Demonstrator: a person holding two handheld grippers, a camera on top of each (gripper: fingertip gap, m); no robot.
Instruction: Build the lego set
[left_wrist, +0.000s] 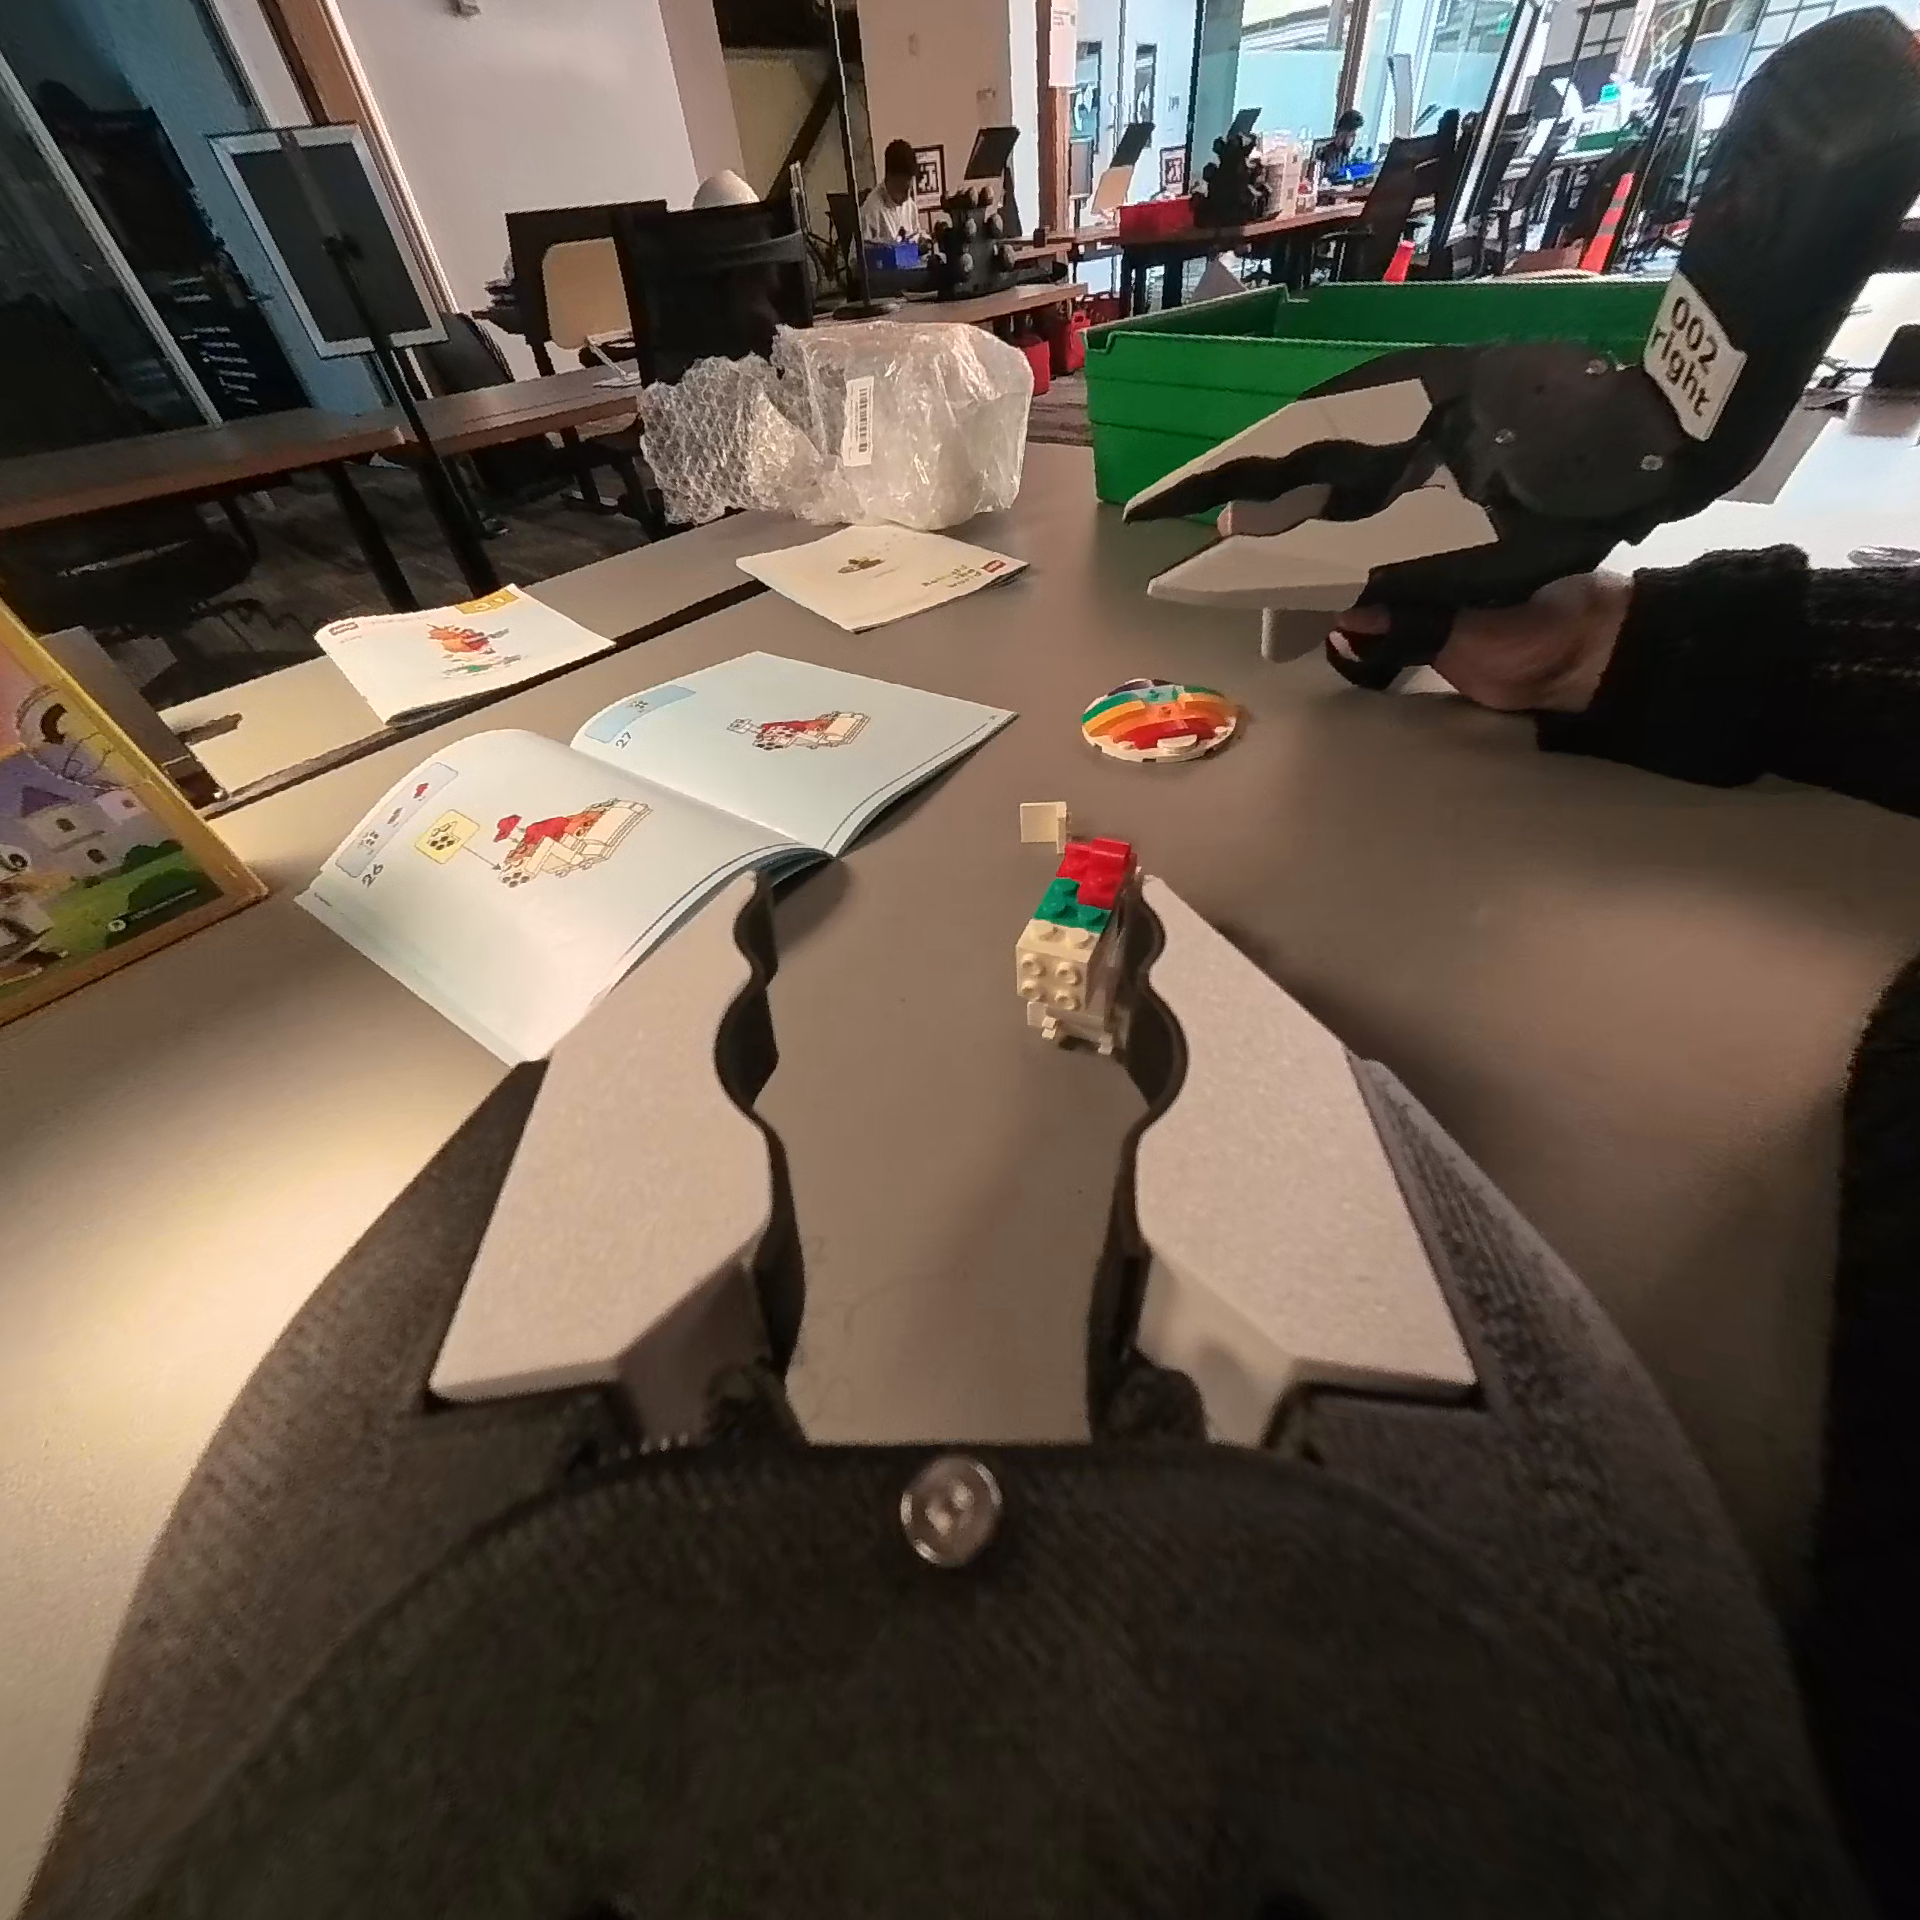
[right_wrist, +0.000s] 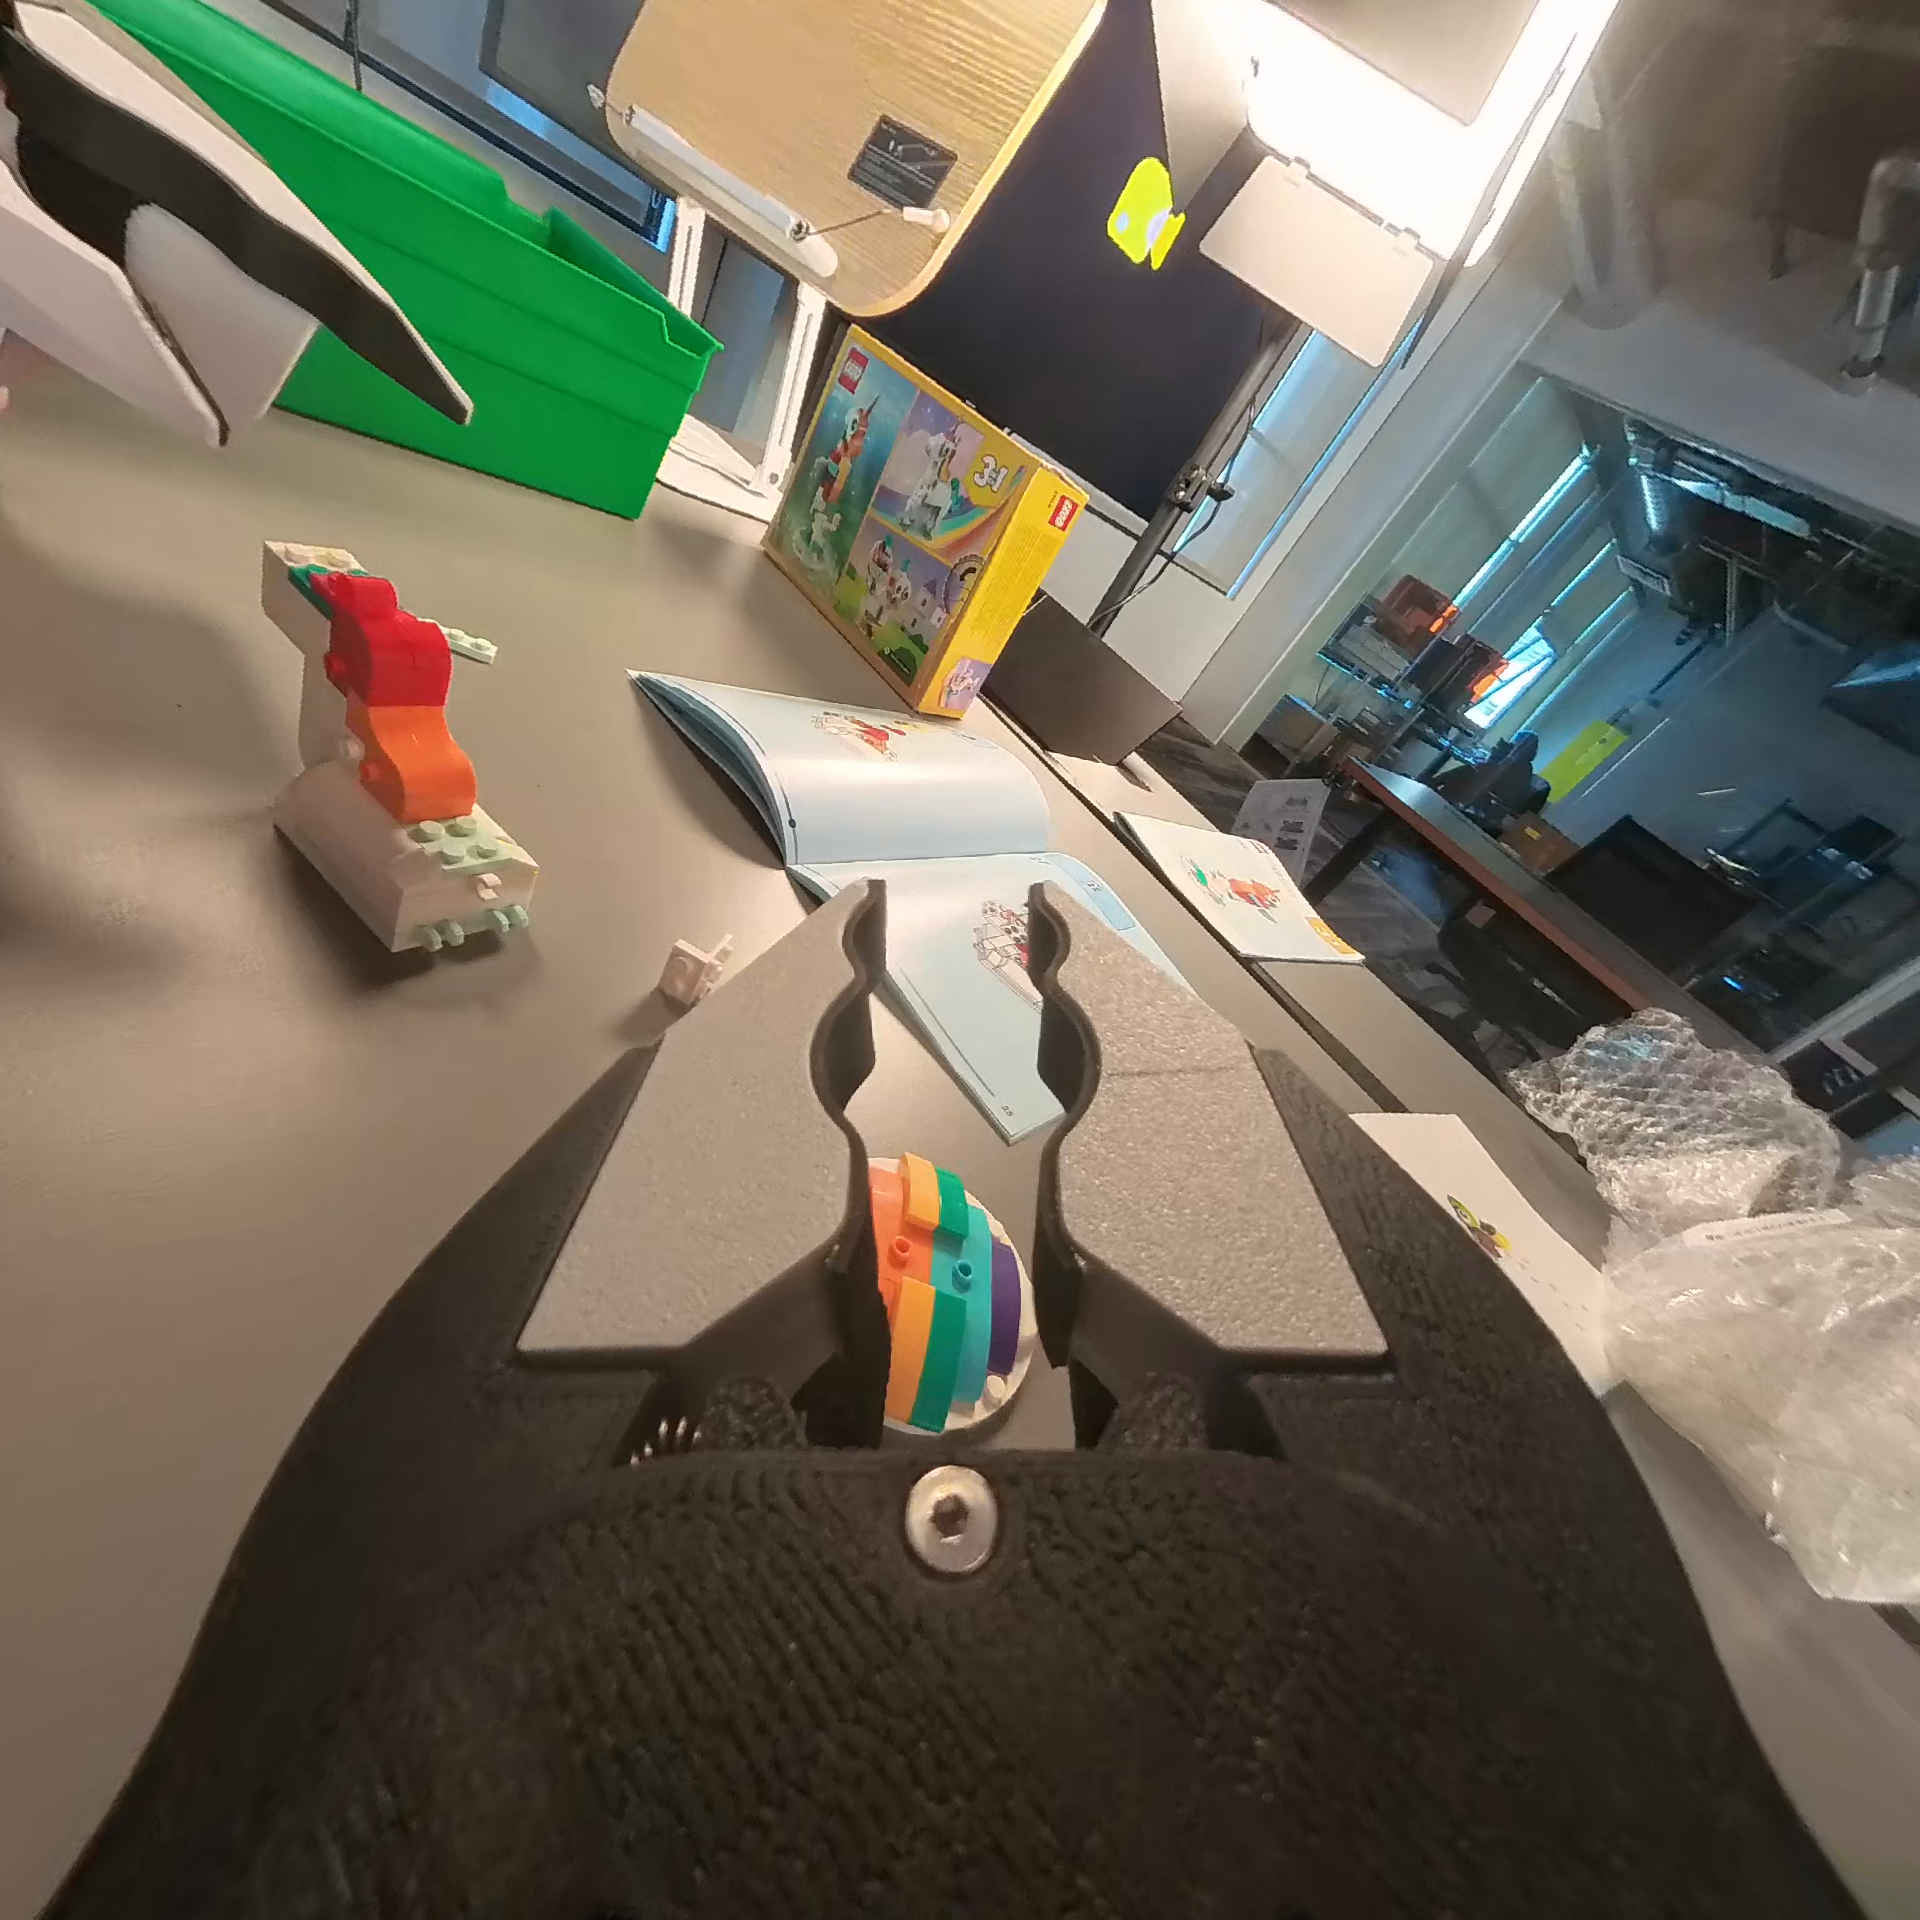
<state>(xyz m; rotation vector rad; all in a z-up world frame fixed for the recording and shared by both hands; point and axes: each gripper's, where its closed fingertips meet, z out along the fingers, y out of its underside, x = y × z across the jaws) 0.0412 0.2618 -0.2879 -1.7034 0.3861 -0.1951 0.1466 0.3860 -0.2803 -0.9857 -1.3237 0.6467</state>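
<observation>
Two sub-assemblies are sitting on the desk (left_wrist: 1455, 935) and neither is being held, so I reckon I'm between steps: the open instruction booklet (left_wrist: 665, 821) shows the next bit, and the job now is to pick something up.

Left wrist view first. My left hand-held gripper (left_wrist: 951, 914) is spread wide, nothing between the fingers. The white lego body (left_wrist: 1075, 945) with its red and green top stands on the desk right up against the inner edge of the right-side finger (left_wrist: 1247, 1122), touching or just about, hard to tell. A small loose white piece (left_wrist: 1042, 821) lies just past it. Further off is the round rainbow disc (left_wrist: 1158, 722), and above that the right hand-held gripper (left_wrist: 1164, 545) hovers, held in a hand (left_wrist: 1517, 644) with a dark sleeve, fingers pointing at the green bin (left_wrist: 1195, 416).

Right wrist view. My right hand-held gripper (right_wrist: 956, 904) is partly spread and empty too, tilted so the whole desk (right_wrist: 208, 1143) looks slanted. The rainbow disc (right_wrist: 951, 1299) shows low down between the fingers near their base, but it's on the desk underneath, not pinched. The lego body (right_wrist: 400, 769) is off to the left, with the loose white piece (right_wrist: 691, 971) just beside my left-side finger. The set's box (right_wrist: 925, 530) stands behind the booklet (right_wrist: 904, 790).

Next move, my guess: close the left one on the body to steady it, then bring the right down for the loose piece. It's tiny, so it'll need a careful fingertip pinch.
</observation>
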